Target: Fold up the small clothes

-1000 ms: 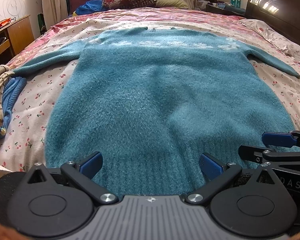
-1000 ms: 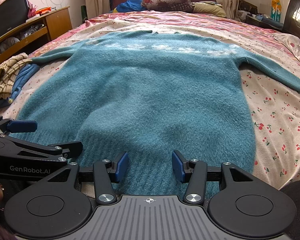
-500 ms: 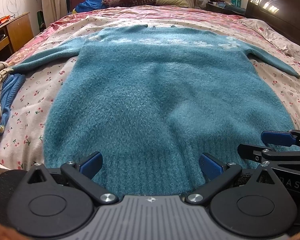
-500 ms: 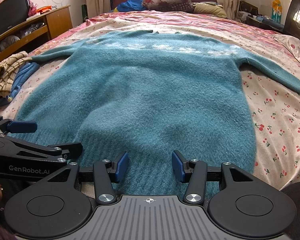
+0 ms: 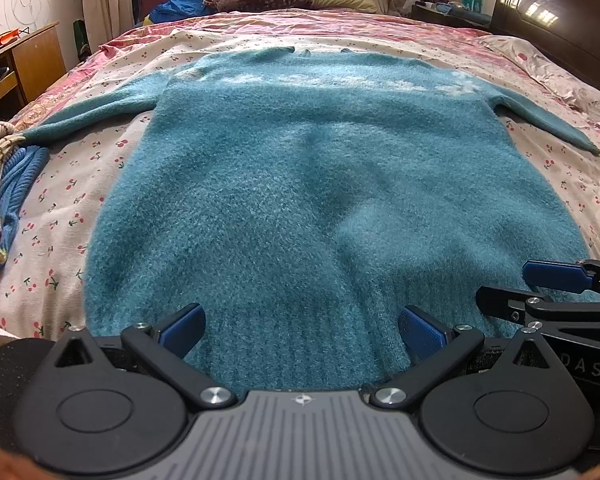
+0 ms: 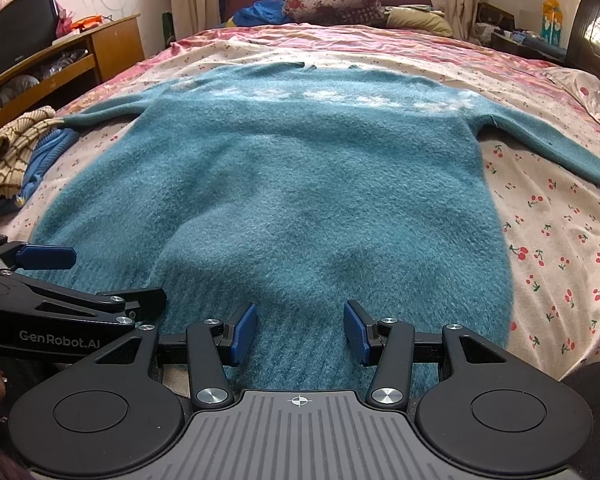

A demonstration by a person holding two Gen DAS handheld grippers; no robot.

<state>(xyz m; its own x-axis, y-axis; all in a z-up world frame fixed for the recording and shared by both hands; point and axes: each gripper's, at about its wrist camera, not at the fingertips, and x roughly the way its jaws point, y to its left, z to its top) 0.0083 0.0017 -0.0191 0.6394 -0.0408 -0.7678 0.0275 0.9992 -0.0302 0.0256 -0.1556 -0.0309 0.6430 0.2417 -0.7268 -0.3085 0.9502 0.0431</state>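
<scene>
A: Where do we have the teal sweater [image 5: 320,200]?

B: Spread flat on the cherry-print bedsheet [image 6: 548,232], sleeves out, ribbed hem nearest us.

A: And our tools?

B: Our left gripper [image 5: 300,330] gapes wide over the hem; our right gripper [image 6: 300,332] stands parted too, gripping nothing.

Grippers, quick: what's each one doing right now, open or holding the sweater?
Left gripper: open, holding nothing, jaws wide over the teal sweater hem.
Right gripper: open, holding nothing, over the same hem.
</scene>
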